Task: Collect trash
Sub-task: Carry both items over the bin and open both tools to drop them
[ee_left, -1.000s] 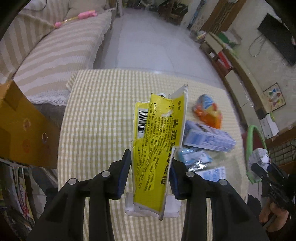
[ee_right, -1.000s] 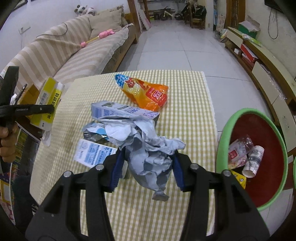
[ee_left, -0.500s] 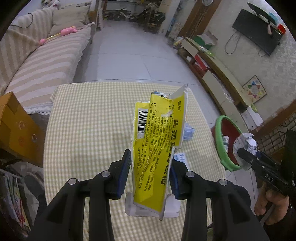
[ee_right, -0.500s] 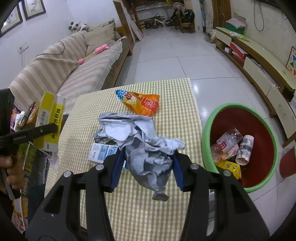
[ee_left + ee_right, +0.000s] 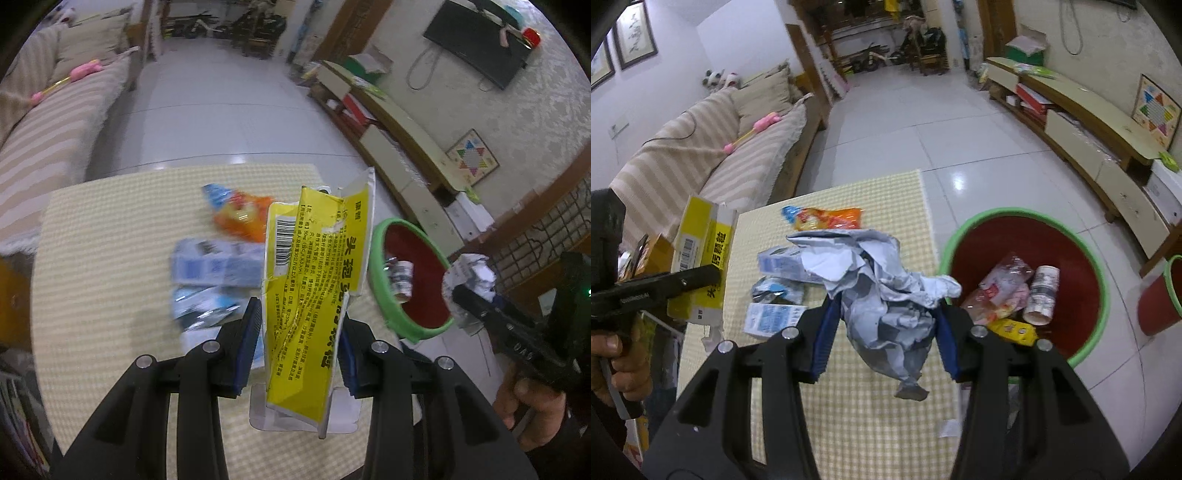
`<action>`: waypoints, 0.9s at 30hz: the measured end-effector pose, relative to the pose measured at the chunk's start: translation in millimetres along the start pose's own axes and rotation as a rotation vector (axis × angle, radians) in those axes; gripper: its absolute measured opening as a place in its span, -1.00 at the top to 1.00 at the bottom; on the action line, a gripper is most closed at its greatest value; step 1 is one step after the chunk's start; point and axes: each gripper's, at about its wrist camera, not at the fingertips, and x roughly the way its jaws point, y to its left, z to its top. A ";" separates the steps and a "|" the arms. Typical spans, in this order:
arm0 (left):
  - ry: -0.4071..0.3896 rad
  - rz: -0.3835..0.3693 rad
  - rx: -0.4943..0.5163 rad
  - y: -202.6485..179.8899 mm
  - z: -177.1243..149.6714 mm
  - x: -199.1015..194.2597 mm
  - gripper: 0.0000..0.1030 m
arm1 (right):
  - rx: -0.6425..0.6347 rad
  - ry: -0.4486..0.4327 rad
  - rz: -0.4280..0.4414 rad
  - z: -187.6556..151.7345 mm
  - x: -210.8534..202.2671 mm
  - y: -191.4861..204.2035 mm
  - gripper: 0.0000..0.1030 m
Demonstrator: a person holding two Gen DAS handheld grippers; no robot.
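- On the checked desk (image 5: 871, 406) lie an orange snack bag (image 5: 827, 218) near the far edge, and blue-and-white cartons (image 5: 779, 264) and a crumpled foil wrapper (image 5: 772, 290) toward the left edge.
- Off the desk's right edge, on the floor, stands a green-rimmed red bin (image 5: 1097, 280) holding a pink wrapper, a small can and a yellow packet.
- A striped sofa (image 5: 701, 147) runs beyond the left edge; a low cabinet lines the right wall.
- The left gripper (image 5: 301, 347) has its fingers (image 5: 247, 343) pinching the lower part of a torn yellow box (image 5: 314, 295), held in the air over the desk's near part; I can't tell whether anything touches it from below.
- That box stands nearly upright, long axis running away from the fingers, torn flaps at the far end, barcode facing the camera.
- The right gripper (image 5: 882, 332) has its fingers (image 5: 823, 339) clamped on a crumpled grey-white paper wad (image 5: 882, 291), held above the desk near its right edge, just beside the bin.
- The wad bulges out past the fingers, with a loose tail hanging toward the near edge.
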 end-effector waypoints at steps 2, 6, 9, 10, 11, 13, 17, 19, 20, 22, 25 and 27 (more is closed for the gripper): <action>0.001 -0.025 0.024 -19.2 10.0 7.7 0.30 | 0.025 -0.010 -0.022 2.2 -2.1 -17.3 0.11; 0.011 -0.076 0.067 -55.4 27.3 24.1 0.30 | 0.077 -0.022 -0.062 8.0 -3.7 -49.5 0.11; 0.034 -0.103 0.111 -86.6 39.0 42.9 0.30 | 0.121 -0.023 -0.086 12.4 -3.9 -75.4 0.11; 0.043 -0.111 0.123 -96.2 42.3 49.9 0.30 | 0.132 -0.023 -0.094 13.1 -3.8 -82.3 0.11; 0.050 -0.118 0.131 -101.9 44.3 54.7 0.30 | 0.151 -0.021 -0.101 14.0 -2.9 -91.8 0.11; 0.066 -0.130 0.153 -122.2 49.3 68.9 0.30 | 0.176 -0.019 -0.115 14.3 -1.7 -105.0 0.11; 0.093 -0.143 0.194 -153.1 58.6 92.7 0.29 | 0.235 -0.021 -0.140 12.1 2.2 -131.8 0.11; 0.103 -0.142 0.211 -166.3 62.5 103.2 0.28 | 0.254 -0.019 -0.152 11.0 3.9 -140.3 0.11; 0.108 -0.142 0.218 -171.9 64.4 108.0 0.28 | 0.266 -0.016 -0.155 10.6 5.2 -144.4 0.11; 0.123 -0.136 0.231 -181.7 66.7 119.1 0.28 | 0.284 -0.012 -0.159 8.9 7.3 -151.5 0.11; 0.143 -0.124 0.254 -190.7 66.3 133.4 0.28 | 0.294 -0.002 -0.168 9.3 13.0 -158.5 0.11; 0.159 -0.118 0.260 -195.8 65.7 142.8 0.27 | 0.298 0.005 -0.172 8.6 15.1 -159.7 0.11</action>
